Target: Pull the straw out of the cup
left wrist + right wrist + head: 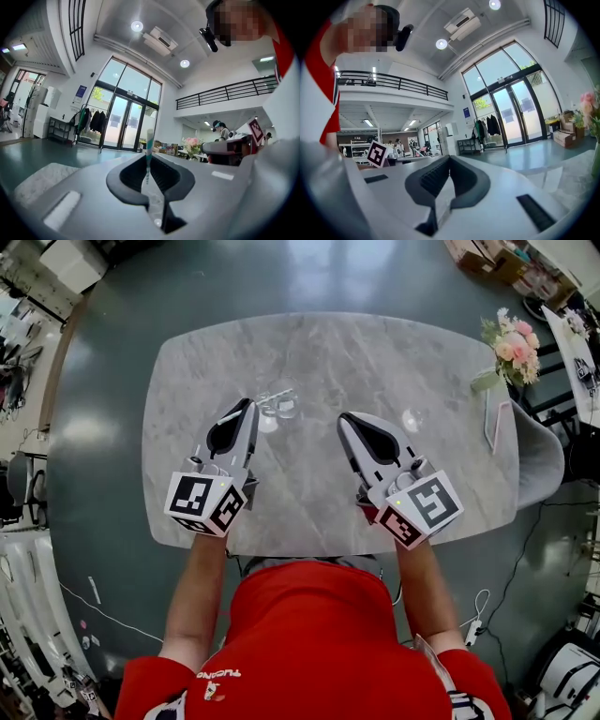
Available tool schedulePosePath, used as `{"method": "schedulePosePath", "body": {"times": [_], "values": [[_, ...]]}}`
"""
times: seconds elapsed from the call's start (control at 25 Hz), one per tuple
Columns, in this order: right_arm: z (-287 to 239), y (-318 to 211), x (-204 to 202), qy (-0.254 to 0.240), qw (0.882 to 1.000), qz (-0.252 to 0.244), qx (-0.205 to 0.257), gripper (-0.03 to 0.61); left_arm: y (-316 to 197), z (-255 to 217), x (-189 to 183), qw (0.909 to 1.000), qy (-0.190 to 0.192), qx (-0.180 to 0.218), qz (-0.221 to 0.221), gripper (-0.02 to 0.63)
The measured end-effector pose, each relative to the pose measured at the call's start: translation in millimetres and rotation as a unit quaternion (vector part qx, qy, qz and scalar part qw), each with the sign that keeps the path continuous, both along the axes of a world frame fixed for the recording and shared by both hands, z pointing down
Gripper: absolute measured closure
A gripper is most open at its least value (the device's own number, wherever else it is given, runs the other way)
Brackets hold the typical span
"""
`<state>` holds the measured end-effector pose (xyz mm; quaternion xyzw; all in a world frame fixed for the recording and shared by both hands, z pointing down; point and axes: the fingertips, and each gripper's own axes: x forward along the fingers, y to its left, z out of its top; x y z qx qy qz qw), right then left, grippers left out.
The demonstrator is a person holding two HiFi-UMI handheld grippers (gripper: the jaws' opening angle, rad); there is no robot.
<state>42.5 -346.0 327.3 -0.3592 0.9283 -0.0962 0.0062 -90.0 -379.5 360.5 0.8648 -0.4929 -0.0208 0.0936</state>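
Observation:
A white straw with teal stripes (149,140) stands upright between the tips of my left gripper (149,158), which is shut on it and points level. No cup shows in the left gripper view. In the head view my left gripper (250,406) is over the grey marble table (375,362), just left of a clear glass cup (280,403); the straw is too thin to make out there. My right gripper (343,418) hovers to the right of the cup, apart from it. In its own view my right gripper (449,161) has its jaws together with nothing between them.
A bunch of pink flowers (514,341) stands at the table's far right corner, with a white upright card (497,423) near it. A small clear glass (412,418) sits right of my right gripper. A grey chair (542,460) stands past the right edge.

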Motion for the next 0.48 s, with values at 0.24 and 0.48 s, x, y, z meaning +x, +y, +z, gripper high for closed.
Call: {"method": "schedulePosePath", "body": {"times": [0.24, 0.48], "values": [[-17, 8, 0, -0.019, 1.000, -0.001, 0.014, 0.577, 31, -41, -4, 0.9995, 0.019, 0.025, -0.005, 0.587], [-25, 18, 7, -0.031, 0.999, 0.007, 0.019, 0.577, 52, -66, -3, 0.9985, 0.032, 0.045, 0.003, 0.588]]}}
